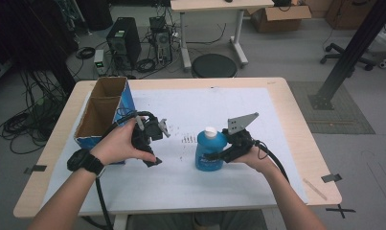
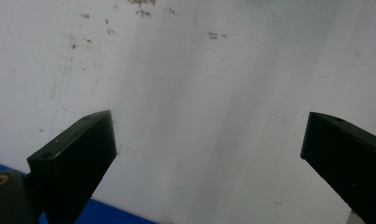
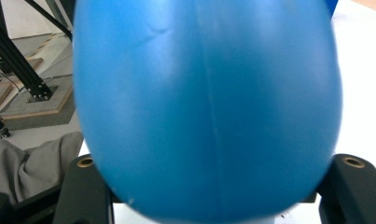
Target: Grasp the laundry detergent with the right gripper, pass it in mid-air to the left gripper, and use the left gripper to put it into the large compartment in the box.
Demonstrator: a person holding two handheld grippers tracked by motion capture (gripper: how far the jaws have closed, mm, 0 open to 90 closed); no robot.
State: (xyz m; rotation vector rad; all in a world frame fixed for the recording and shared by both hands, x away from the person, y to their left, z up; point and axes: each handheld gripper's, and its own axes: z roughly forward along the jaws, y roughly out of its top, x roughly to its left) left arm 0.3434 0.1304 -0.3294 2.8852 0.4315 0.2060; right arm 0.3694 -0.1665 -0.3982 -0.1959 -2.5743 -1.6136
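At the far left of the table (image 1: 277,96) sits the open cardboard box (image 1: 104,108), blue outside and split into two compartments, both looking empty. It stands beside your left hand (image 1: 121,143), which reads as a receiving spot kept within easy reach.

Your left gripper (image 1: 150,136) is near the box, just above the white mat (image 1: 190,187). In the left gripper view its jaws stand wide apart with nothing between them but bare, lightly speckled mat. You seem to be holding it idle and ready, clear of the work.

At the middle stands the blue bottle (image 1: 210,151) with its white cap (image 1: 210,130), upright on the mat, well apart from the box.

Your right gripper (image 1: 219,154) comes in from the right at the bottle's lower body. In the right gripper view the blue plastic bulges between the two jaws, which sit tight against either side, so you appear clamped on it. Gripping low and side-on keeps the bottle upright and the cap free, likely for a lift towards the box.
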